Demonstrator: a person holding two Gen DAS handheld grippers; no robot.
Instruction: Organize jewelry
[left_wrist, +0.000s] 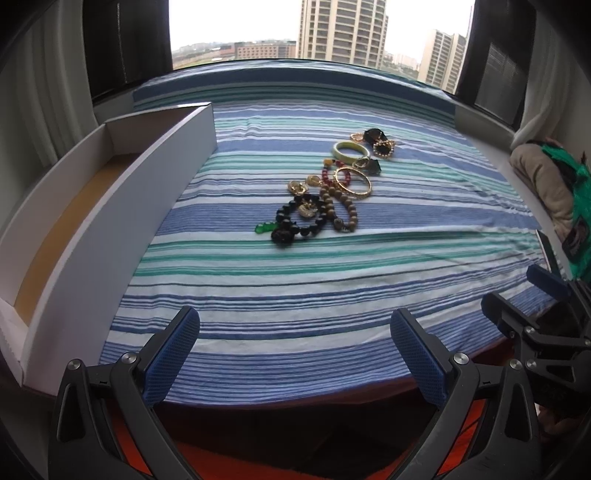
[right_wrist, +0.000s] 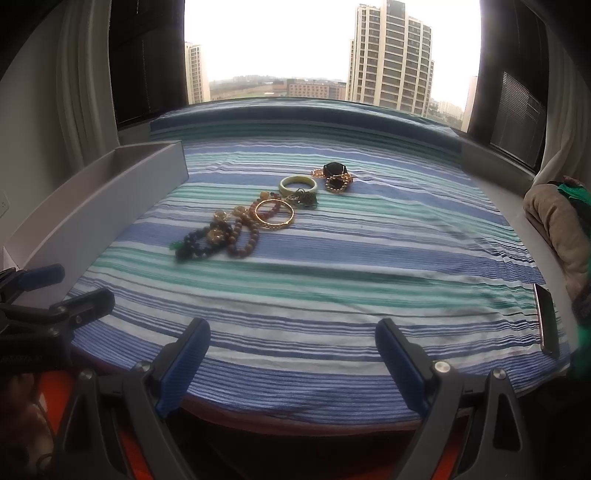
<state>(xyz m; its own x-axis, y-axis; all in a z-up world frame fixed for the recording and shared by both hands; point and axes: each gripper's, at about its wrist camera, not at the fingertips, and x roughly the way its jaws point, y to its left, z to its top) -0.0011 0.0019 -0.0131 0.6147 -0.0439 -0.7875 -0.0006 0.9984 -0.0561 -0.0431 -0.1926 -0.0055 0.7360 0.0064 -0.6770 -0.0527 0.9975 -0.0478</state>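
Both ours idle at bottom frame: left gripper (left_wrist: 295, 354) and right gripper (right_wrist: 291, 363) spread wide, empty, over the striped blue-green cloth (left_wrist: 332, 280). We'd pinch one piece off the tangled bead-and-gold jewelry pile (left_wrist: 325, 192) mid-frame, nearest black bead bracelet (left_wrist: 295, 221) first, since strands overlap. White cardboard tray (left_wrist: 110, 206) is left; dark phone (right_wrist: 546, 317) lower right, clear of path.

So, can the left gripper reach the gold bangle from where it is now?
Probably yes: the left gripper is open, and only bare striped cloth lies between it and the gold bangle.
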